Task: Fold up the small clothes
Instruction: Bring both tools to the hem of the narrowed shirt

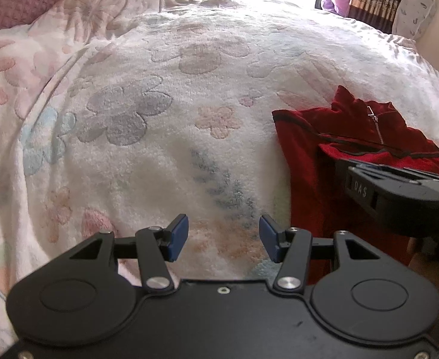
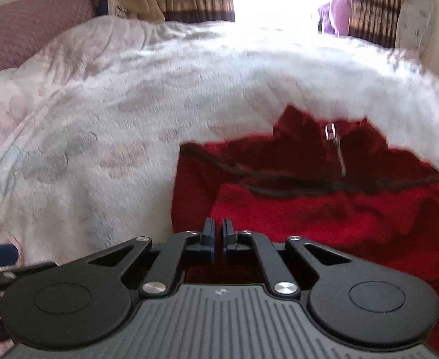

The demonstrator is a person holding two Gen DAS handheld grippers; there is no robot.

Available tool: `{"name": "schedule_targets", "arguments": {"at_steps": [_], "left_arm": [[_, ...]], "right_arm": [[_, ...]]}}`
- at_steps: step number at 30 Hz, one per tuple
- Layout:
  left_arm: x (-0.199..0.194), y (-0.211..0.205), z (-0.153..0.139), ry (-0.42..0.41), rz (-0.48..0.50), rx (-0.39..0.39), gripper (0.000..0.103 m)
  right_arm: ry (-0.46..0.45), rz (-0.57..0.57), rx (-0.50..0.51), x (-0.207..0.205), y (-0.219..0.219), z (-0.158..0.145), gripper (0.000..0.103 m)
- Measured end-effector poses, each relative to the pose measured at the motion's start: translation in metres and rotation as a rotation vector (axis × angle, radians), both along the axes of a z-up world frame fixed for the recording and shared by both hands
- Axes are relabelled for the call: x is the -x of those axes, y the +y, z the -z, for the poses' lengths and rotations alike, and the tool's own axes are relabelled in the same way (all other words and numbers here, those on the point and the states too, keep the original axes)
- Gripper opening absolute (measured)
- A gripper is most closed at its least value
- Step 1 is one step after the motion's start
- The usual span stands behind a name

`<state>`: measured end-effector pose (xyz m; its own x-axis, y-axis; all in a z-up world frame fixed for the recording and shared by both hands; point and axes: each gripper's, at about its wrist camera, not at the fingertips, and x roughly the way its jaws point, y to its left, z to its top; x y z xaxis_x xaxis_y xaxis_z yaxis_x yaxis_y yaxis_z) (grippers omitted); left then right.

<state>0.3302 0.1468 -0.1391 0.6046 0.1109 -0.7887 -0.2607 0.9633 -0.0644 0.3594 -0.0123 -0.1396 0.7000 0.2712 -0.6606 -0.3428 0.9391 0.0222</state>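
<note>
Bed with floral blanket (image 1: pixel 165 113); red top (image 1: pixel 309 155) lies near right edge, part folded. Left claw (image 1: pixel 223 237) wide open, empty. Right claw (image 2: pixel 218 236) nearly closed over the top, grip unclear. Next: left grabs the near hem.

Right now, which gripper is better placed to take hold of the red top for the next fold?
Right. The right gripper hangs directly over the red top, jaws nearly closed. The left gripper is open above bare floral blanket, off to the garment's side.
</note>
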Motion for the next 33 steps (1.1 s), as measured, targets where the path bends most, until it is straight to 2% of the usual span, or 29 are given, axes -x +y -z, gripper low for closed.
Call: {"name": "schedule_targets", "arguments": {"at_steps": [5, 8, 10, 12, 14, 16, 19, 21, 23, 25, 26, 27, 28, 30, 31, 33], "left_arm": [[-0.001, -0.003, 0.002, 0.011, 0.008, -0.006, 0.054], [-0.004, -0.005, 0.006, 0.037, 0.016, -0.029, 0.054], [-0.004, -0.005, 0.007, 0.037, 0.022, -0.014, 0.054], [-0.004, -0.004, 0.006, 0.031, 0.02, -0.014, 0.054], [-0.004, -0.003, 0.007, 0.026, 0.019, -0.012, 0.054], [-0.005, -0.002, 0.008, 0.029, 0.016, -0.01, 0.054], [-0.004, 0.0, 0.008, 0.021, -0.001, -0.002, 0.054], [-0.002, -0.003, 0.005, 0.001, 0.013, 0.016, 0.054], [0.002, -0.007, 0.002, -0.013, 0.02, 0.015, 0.054], [0.006, -0.013, 0.0, -0.019, 0.03, 0.006, 0.054], [0.01, -0.017, -0.002, -0.024, 0.039, 0.003, 0.054], [0.014, -0.021, -0.005, -0.029, 0.049, 0.002, 0.054], [0.019, -0.026, -0.007, -0.035, 0.063, 0.004, 0.054], [0.033, -0.041, -0.014, -0.052, 0.095, -0.001, 0.054], [0.041, -0.049, -0.015, -0.054, 0.106, -0.007, 0.055], [0.063, -0.067, -0.017, -0.05, 0.139, -0.021, 0.055]], "right_arm": [[0.003, -0.011, -0.058, 0.003, 0.006, -0.011, 0.004], [0.041, -0.011, -0.051, 0.002, 0.014, -0.001, 0.006], [0.087, 0.002, -0.048, -0.003, 0.016, 0.01, 0.017], [0.145, 0.018, -0.089, -0.007, 0.011, 0.018, 0.033], [0.16, 0.027, -0.128, -0.006, 0.005, 0.019, 0.035], [0.144, 0.02, -0.128, -0.002, 0.003, 0.016, 0.039], [0.087, -0.001, -0.106, 0.007, 0.001, 0.003, 0.052], [0.0, 0.041, -0.077, 0.018, -0.006, -0.012, 0.062], [-0.106, 0.129, -0.001, 0.031, -0.015, -0.027, 0.071], [-0.184, 0.239, 0.137, 0.046, -0.032, -0.039, 0.074], [-0.195, 0.272, 0.2, 0.052, -0.043, -0.043, 0.078], [-0.196, 0.285, 0.254, 0.06, -0.059, -0.047, 0.078], [-0.19, 0.258, 0.266, 0.068, -0.074, -0.05, 0.077], [-0.126, 0.138, 0.215, 0.089, -0.12, -0.056, 0.077], [-0.086, 0.118, 0.179, 0.096, -0.14, -0.058, 0.08], [-0.003, 0.098, 0.059, 0.116, -0.192, -0.06, 0.097]]}}
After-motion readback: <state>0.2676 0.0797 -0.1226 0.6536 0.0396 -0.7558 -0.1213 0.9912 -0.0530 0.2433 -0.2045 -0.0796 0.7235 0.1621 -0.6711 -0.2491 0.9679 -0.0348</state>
